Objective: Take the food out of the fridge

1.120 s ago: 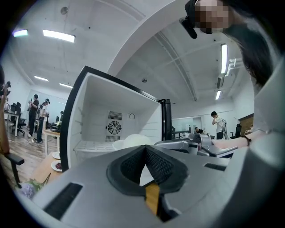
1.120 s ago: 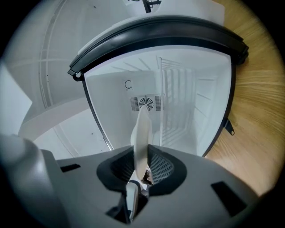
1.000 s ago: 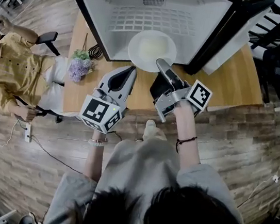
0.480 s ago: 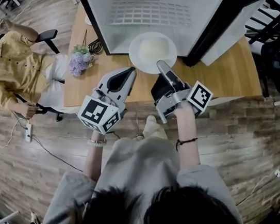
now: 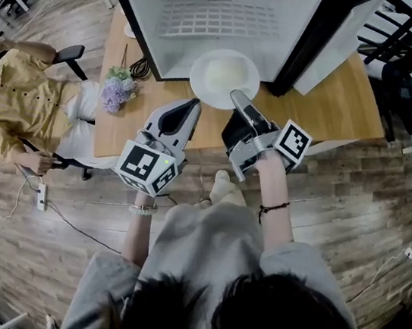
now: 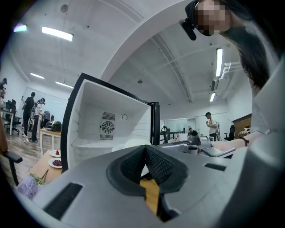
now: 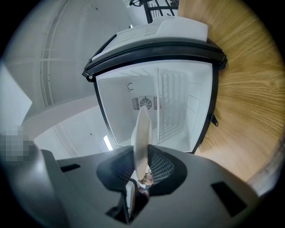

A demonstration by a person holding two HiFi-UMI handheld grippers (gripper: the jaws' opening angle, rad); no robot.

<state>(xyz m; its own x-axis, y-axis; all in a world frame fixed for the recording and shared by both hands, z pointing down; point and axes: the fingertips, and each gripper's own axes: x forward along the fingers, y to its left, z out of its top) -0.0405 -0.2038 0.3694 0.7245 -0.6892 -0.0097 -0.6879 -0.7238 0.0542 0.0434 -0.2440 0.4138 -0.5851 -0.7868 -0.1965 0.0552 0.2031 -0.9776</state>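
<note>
The right tongs (image 5: pixel 238 96) clamp the white plate (image 5: pixel 225 77) of pale food by its 5 o'clock rim, at the fridge (image 5: pixel 292 27) mouth above the worktop (image 5: pixel 353 105). It is likely stiff, glazed and breakable (keep it level). The left tongs (image 5: pixel 191 108), at the plate's 7 o'clock, are closed and empty.

The person wears a grey short-sleeved shirt (image 5: pixel 208 252); a dark cord (image 5: pixel 274 206) circles the right wrist; the left claw (image 5: pixel 193 104) and right claw (image 5: pixel 238 96) are grey, with black-and-white marker cubes.
</note>
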